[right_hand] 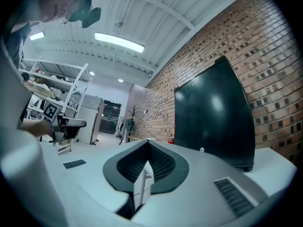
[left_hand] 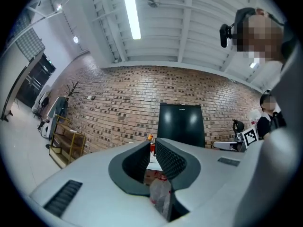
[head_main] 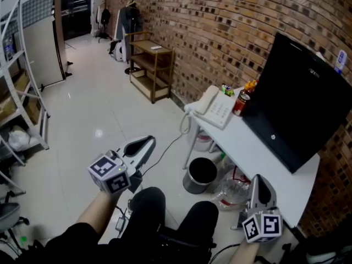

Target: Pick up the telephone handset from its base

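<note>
Telephone handset [head_main: 203, 100] lying in its cradle on the white telephone base [head_main: 220, 113], at the far end of the white table [head_main: 258, 153], well apart from both grippers. Keypad too small to read; cord [head_main: 184, 126] drooping over the table's end, lower run lost against the floor.

Left gripper [head_main: 148, 141]: jaws pressed together, nothing between them, held over the tiled floor short of the table. Hand behind its marker cube only partly in view.

Right gripper [head_main: 258, 181]: jaws likewise meeting at the tips, empty, just beside the table's near edge. Hand cut off by the bottom of the picture.

Behind the phone, a red bottle [head_main: 241, 102], label illegible, with something orange [head_main: 251, 85] beside it, unclear what. Black monitor [head_main: 301, 100] leaning against the brick wall [head_main: 214, 32], foot hidden. Under the table a black bin [head_main: 202, 174] and crumpled clear plastic [head_main: 230, 193], hard to identify.

In both gripper views, handset not made out: only the monitor, the wall and a sliver of table past the jaws.
</note>
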`<state>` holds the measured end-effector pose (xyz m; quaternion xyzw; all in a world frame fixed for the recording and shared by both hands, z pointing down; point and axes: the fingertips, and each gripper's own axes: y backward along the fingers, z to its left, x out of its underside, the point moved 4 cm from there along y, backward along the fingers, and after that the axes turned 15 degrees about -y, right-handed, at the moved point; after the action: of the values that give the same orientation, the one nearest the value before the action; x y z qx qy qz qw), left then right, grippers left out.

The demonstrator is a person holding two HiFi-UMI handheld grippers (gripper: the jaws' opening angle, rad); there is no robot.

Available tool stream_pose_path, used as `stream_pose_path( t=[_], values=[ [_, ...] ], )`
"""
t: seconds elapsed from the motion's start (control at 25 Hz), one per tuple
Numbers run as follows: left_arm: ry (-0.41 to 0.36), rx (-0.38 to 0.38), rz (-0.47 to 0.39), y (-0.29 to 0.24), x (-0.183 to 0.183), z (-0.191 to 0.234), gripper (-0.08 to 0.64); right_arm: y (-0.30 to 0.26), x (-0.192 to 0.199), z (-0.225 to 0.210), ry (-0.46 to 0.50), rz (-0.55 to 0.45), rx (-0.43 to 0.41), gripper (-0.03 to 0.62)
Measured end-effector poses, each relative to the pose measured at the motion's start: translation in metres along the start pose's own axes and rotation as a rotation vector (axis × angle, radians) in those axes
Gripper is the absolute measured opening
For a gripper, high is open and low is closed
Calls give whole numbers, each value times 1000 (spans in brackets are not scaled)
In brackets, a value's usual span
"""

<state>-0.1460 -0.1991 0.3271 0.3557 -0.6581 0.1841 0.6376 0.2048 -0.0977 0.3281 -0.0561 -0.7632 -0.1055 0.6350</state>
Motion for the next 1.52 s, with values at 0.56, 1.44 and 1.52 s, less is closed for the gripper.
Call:
stream_pose_path(
  t=[0.56, 1.44, 1.52],
  values=[
    [14, 24, -4, -112, 23, 30, 34, -74, -16, -59, 38, 0, 15, 9],
    [-9, 24, 3, -197, 34, 70, 34, -159, -21, -100, 54, 56, -21, 9],
    [-6, 29, 1, -201, 34, 69, 34, -160, -20, -102, 59, 60, -17, 9]
  ],
)
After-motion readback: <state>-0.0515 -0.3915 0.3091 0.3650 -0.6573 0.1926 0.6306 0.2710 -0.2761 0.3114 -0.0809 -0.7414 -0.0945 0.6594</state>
